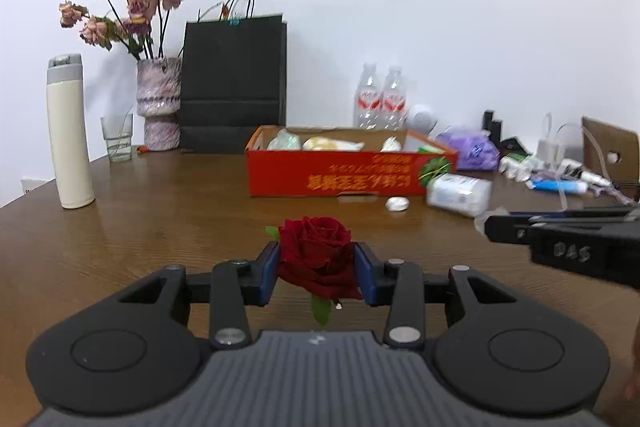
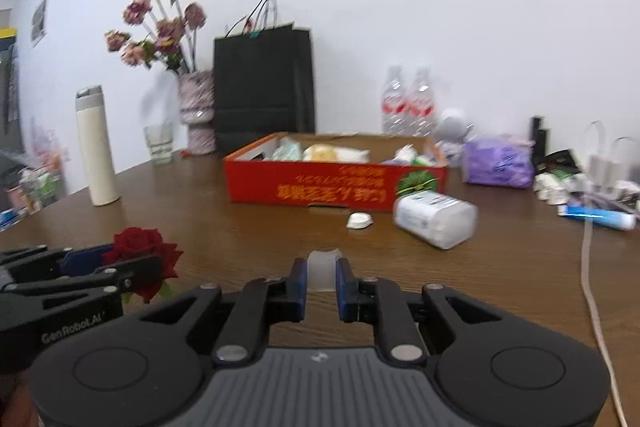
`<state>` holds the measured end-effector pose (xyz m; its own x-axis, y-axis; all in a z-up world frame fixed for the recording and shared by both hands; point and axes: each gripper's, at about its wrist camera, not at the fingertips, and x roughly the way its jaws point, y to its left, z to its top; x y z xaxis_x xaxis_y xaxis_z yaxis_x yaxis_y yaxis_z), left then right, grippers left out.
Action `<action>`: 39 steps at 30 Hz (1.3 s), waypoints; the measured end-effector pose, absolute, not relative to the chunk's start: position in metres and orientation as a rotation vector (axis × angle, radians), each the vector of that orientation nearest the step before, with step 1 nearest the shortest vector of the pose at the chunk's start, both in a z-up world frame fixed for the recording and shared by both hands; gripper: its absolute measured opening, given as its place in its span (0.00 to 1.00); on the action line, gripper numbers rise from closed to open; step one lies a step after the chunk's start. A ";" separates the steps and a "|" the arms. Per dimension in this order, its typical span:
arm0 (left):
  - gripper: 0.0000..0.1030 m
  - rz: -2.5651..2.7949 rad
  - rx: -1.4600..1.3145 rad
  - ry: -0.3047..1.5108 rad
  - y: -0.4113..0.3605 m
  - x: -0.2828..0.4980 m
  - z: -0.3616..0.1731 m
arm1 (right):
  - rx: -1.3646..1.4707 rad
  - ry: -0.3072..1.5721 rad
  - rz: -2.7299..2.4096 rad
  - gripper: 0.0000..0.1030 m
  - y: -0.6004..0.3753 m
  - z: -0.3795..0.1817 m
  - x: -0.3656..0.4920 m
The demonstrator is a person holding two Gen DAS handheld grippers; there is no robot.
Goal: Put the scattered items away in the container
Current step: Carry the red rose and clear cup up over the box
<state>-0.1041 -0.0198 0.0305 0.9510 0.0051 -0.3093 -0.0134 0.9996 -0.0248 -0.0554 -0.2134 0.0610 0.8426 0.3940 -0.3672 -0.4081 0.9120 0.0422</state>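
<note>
Red rose (image 1: 316, 259) sits pinched between the left claw's (image 1: 316, 277) blue pads above the bench (image 1: 160, 211); the right claw (image 2: 322, 285) grips a small translucent piece (image 2: 323, 269), short of the red box (image 2: 336, 183).

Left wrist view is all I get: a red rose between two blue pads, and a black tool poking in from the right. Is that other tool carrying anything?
Observer: Yes. The right gripper is shut on a small translucent white piece.
Operator: Anything else hidden from me?
Observer: At the table's far left, beyond the cream flask, sits a blurred heap of wrapped items.
Operator: And to the right?
Observer: A pale cord trails over the wooden table toward the near edge.
</note>
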 end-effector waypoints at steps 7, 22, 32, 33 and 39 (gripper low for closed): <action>0.41 0.040 -0.022 0.260 -0.026 -0.131 0.042 | -0.044 0.288 0.391 0.13 -0.210 0.062 -0.099; 0.43 0.063 -0.023 0.218 -0.018 -0.167 0.053 | 0.052 0.298 0.410 0.14 -0.210 0.067 -0.134; 0.43 0.073 -0.041 0.226 -0.010 -0.127 0.061 | 0.053 0.269 0.402 0.14 -0.210 0.088 -0.100; 0.43 0.076 -0.042 0.226 -0.009 -0.120 0.063 | 0.049 0.265 0.402 0.14 -0.209 0.091 -0.093; 0.43 0.057 -0.071 0.219 0.003 -0.064 0.083 | 0.024 0.254 0.402 0.14 -0.207 0.113 -0.031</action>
<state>-0.0639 0.0030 0.0830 0.9744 0.0488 -0.2193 -0.0643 0.9959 -0.0640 -0.0306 -0.2066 0.1127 0.8891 0.3896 -0.2401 -0.3836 0.9206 0.0731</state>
